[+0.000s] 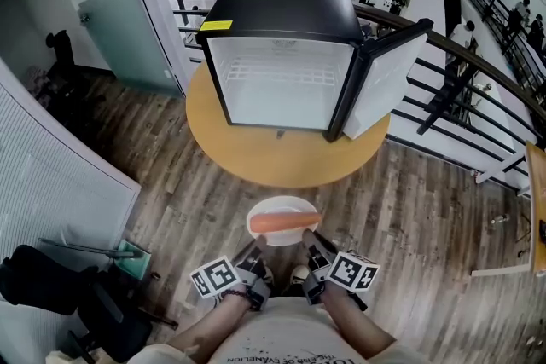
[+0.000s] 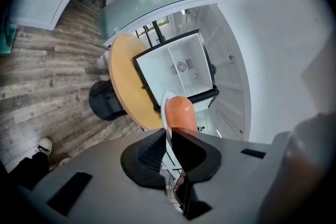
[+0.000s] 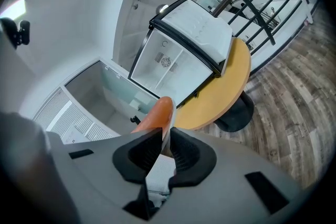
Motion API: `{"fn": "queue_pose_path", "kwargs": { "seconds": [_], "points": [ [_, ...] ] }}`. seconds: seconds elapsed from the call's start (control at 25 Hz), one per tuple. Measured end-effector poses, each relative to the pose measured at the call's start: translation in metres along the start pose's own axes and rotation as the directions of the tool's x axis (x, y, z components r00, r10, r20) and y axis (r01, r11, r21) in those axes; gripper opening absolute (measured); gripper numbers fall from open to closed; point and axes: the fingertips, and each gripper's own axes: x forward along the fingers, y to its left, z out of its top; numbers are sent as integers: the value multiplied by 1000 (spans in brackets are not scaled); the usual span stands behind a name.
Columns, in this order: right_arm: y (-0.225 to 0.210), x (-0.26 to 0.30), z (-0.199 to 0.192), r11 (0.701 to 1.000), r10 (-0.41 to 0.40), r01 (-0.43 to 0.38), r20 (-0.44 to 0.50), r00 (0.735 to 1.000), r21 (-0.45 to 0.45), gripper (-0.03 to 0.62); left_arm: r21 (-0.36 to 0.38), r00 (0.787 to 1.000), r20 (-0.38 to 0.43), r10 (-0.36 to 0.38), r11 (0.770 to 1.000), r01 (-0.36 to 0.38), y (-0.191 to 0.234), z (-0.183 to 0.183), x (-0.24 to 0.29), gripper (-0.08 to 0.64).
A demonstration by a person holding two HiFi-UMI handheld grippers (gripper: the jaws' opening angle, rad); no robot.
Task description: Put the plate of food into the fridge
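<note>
From the head view, you are carrying the plate [image 1: 281, 202] level in front of you. The left gripper [image 1: 254, 273] holds its near-left rim and the right gripper [image 1: 314, 267] its near-right rim. The long orange food [image 1: 284, 222] lies across the plate, just beyond both sets of tips. Well ahead of the jaws stands the fridge [image 1: 286, 55] on a round table [image 1: 281, 158], its door [image 1: 384, 77] swung wide to your right. The step in hand looks like the carry toward the fridge, with the plate not yet over the table.

In the left gripper view, your jaws are nearly together, pinching the thin white rim of the plate [image 2: 166, 107]. The food [image 2: 180, 113] rises just past the tips, slightly to one side. Straight beyond them is the open fridge [image 2: 181, 68].

In the right gripper view, the jaws are likewise clamped on the plate edge [image 3: 170, 119], with the food [image 3: 155, 115] just past the tips. The fridge [image 3: 173, 65] and table [image 3: 223, 86] lie ahead.

Next you will probably need to move both grippers forward together. Keep the plate flat so the food does not roll. Aim the far rim into the opening and clear of the door. Only spread the jaws once the plate rests inside.
</note>
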Motion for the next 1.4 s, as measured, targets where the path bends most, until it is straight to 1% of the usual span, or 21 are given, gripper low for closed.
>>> {"fn": "queue_pose_path", "kwargs": {
  "seconds": [0.36,0.64,0.84,1.12,1.4],
  "points": [
    [8,13,-8,1000,-20,20,10,1000,12,64,12,1000,-27,-5,1000,5,6,16,-5,46],
    [17,21,-17,999,-39,39,35,999,11,63,33,998,-59,-24,999,26,11,30,-11,46],
    [14,24,-16,998,-56,55,45,997,16,63,19,996,-80,-27,999,28,14,32,-7,46],
    [1,46,4,998,-53,52,41,998,24,63,15,996,-85,-21,1000,22,18,47,23,46],
    [-11,84,50,999,-27,26,36,999,19,64,22,998,-65,-15,1000,17,10,76,72,46]
  ]
}}
